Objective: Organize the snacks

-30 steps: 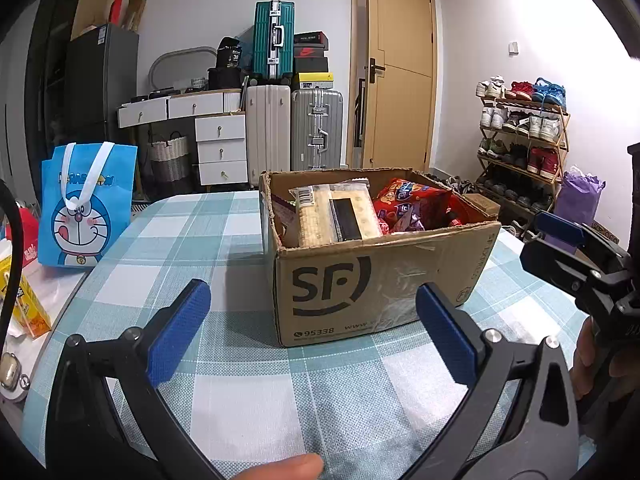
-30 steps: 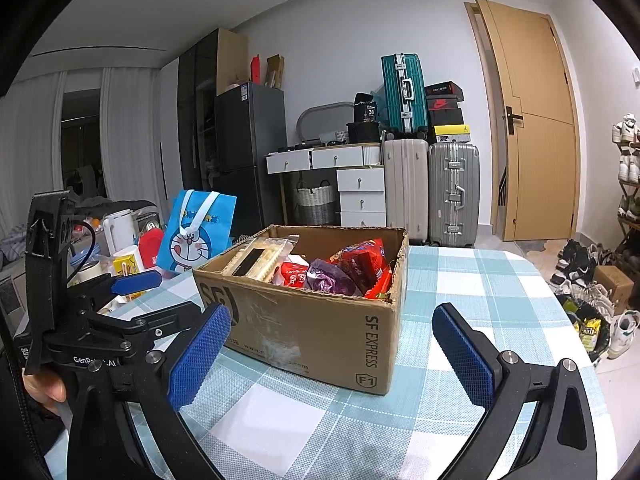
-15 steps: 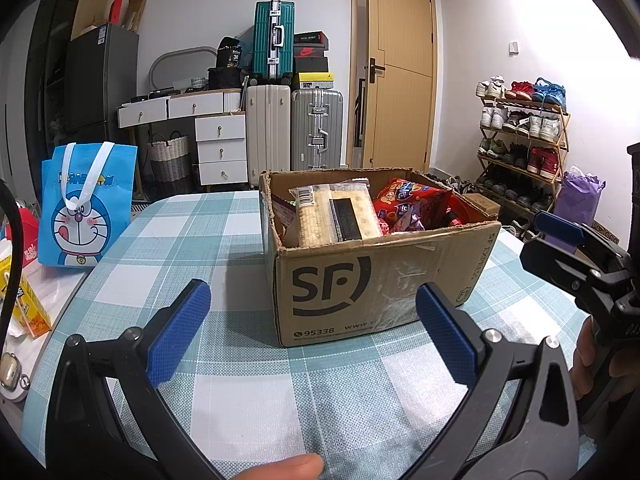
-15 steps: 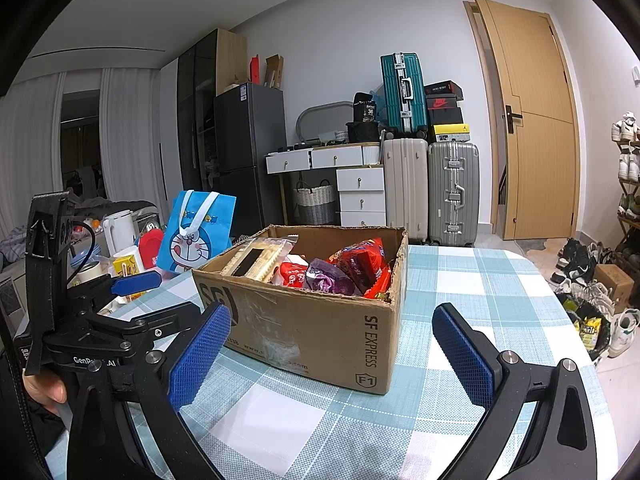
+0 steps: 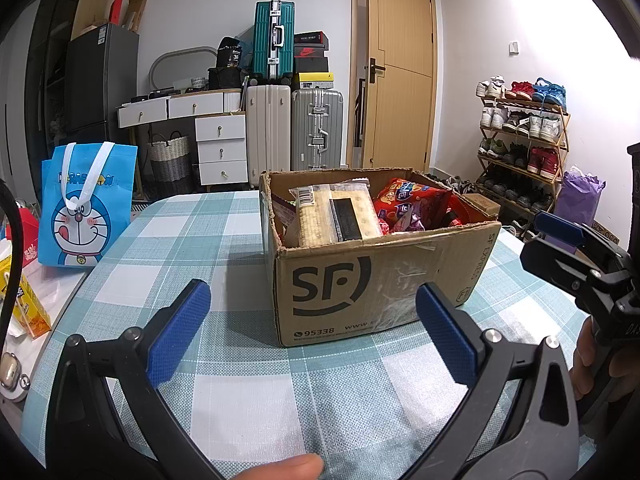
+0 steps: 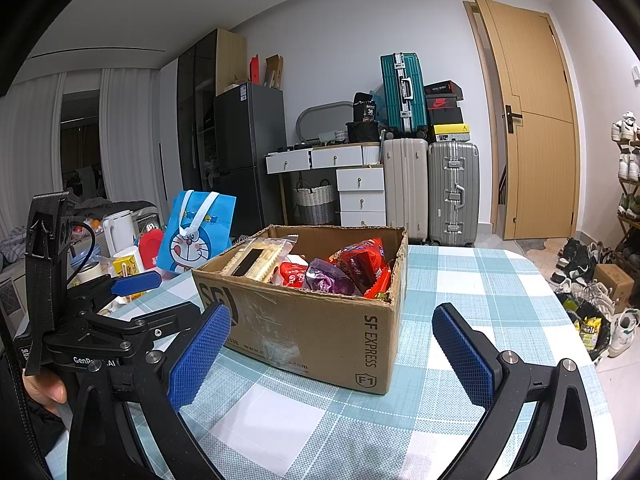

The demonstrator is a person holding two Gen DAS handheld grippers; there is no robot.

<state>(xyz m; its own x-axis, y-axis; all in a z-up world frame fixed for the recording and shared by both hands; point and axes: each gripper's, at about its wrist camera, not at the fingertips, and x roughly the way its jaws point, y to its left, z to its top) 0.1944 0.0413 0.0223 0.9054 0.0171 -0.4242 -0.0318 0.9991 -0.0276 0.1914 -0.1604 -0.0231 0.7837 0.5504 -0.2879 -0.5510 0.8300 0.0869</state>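
An open cardboard SF box [image 5: 360, 280] stands on the checked table [image 5: 248, 392]; it also shows in the right wrist view [image 6: 312, 332]. It holds snacks: a clear pack of pale crackers [image 5: 336, 216] at the left, red bags [image 5: 412, 200] and a purple bag [image 6: 332, 280] at the right. My left gripper [image 5: 316, 332] is open and empty, in front of the box. My right gripper [image 6: 332, 352] is open and empty, near the box's right front corner. Each gripper shows in the other's view, the right one [image 5: 576, 252] and the left one [image 6: 132, 300].
A blue Doraemon bag [image 5: 86, 208] stands at the table's left edge, with a yellow carton [image 5: 28, 308] and a white kettle [image 6: 120, 232] nearby. Suitcases [image 5: 296, 132], white drawers [image 5: 220, 148], a door and a shoe rack [image 5: 520, 144] are behind the table.
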